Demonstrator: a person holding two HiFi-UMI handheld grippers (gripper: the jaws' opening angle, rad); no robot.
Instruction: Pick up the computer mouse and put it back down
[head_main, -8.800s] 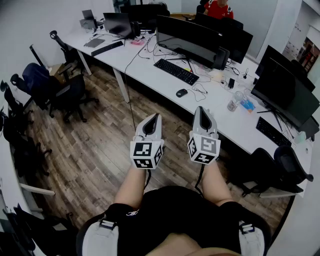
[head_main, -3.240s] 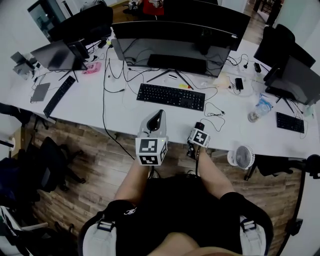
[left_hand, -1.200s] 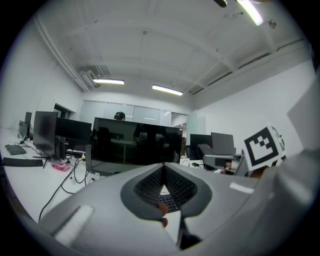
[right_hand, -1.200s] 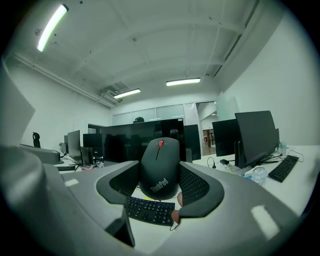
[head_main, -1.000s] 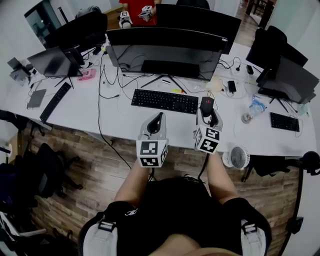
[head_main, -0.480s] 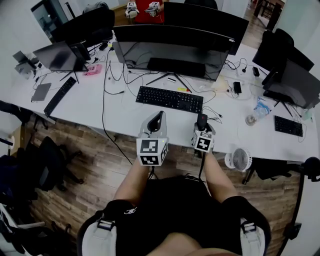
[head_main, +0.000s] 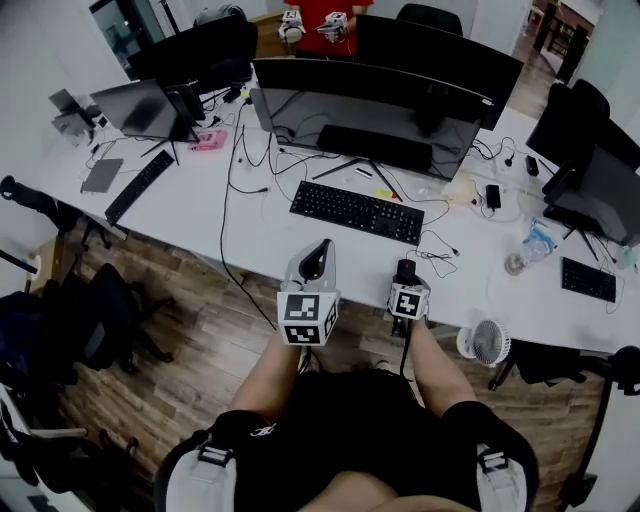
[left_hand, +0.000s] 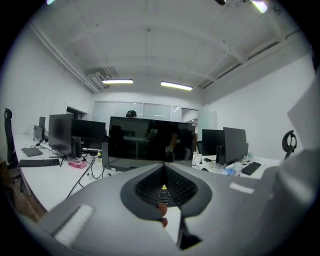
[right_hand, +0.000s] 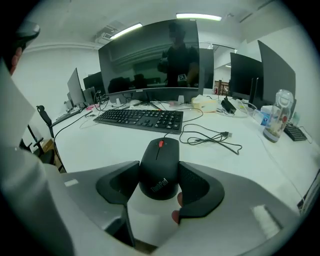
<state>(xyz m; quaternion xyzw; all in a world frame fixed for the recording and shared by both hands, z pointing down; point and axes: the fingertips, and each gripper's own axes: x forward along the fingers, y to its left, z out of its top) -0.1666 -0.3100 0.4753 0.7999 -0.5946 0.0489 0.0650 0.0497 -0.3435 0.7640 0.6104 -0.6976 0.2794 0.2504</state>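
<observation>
The black computer mouse (right_hand: 160, 168) with a red scroll wheel sits between the two pads of my right gripper (right_hand: 159, 182), which is shut on its sides. In the head view the mouse (head_main: 405, 271) pokes out ahead of the right gripper (head_main: 406, 284), low over the front part of the white desk (head_main: 250, 235). Whether it touches the desk I cannot tell. My left gripper (head_main: 318, 258) hangs at the desk's front edge, left of the right one. The left gripper view shows my left gripper (left_hand: 164, 172) shut with nothing between its pads.
A black keyboard (head_main: 357, 211) lies beyond the mouse, below a wide monitor (head_main: 375, 110). A loose black cable (right_hand: 210, 136) curls right of the mouse and a water bottle (right_hand: 277, 117) stands further right. A small fan (head_main: 483, 342) is by the desk's edge. A person in red (head_main: 320, 15) stands behind the desk.
My right gripper has come down and back toward the desk's front edge with the mouse still held. The left gripper has stayed shut and nearly still.
</observation>
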